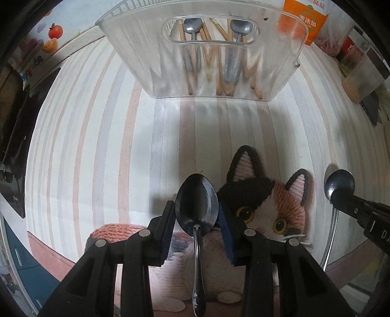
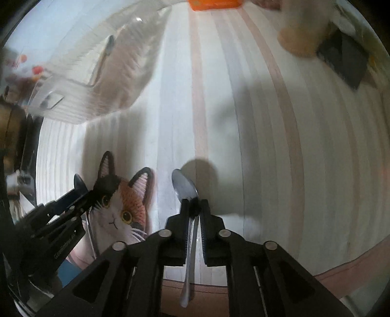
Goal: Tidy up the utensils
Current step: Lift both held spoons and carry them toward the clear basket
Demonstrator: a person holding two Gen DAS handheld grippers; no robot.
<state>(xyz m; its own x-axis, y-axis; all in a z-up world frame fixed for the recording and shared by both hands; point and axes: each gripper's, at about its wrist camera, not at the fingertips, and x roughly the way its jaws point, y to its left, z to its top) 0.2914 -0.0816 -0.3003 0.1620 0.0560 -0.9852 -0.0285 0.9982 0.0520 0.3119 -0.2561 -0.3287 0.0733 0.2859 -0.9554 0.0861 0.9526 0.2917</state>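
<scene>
My left gripper (image 1: 196,214) is shut on a metal spoon (image 1: 196,203), bowl up between the pads, handle hanging toward the camera. My right gripper (image 2: 194,207) is shut on a second metal spoon (image 2: 184,186), gripped at the neck. The right gripper with its spoon (image 1: 339,181) also shows at the right of the left wrist view. The left gripper (image 2: 80,190) shows at the left of the right wrist view. A clear plastic utensil basket (image 1: 202,58) stands ahead, holding two spoons and several wooden chopsticks. It appears blurred in the right wrist view (image 2: 97,73).
The table has a striped cloth (image 1: 97,146) with a knitted cat picture (image 1: 265,202). An orange carton (image 1: 304,19), jars (image 1: 360,80) and a dark flat object (image 2: 343,61) stand at the far right. A fruit-patterned wall (image 1: 48,41) is at far left.
</scene>
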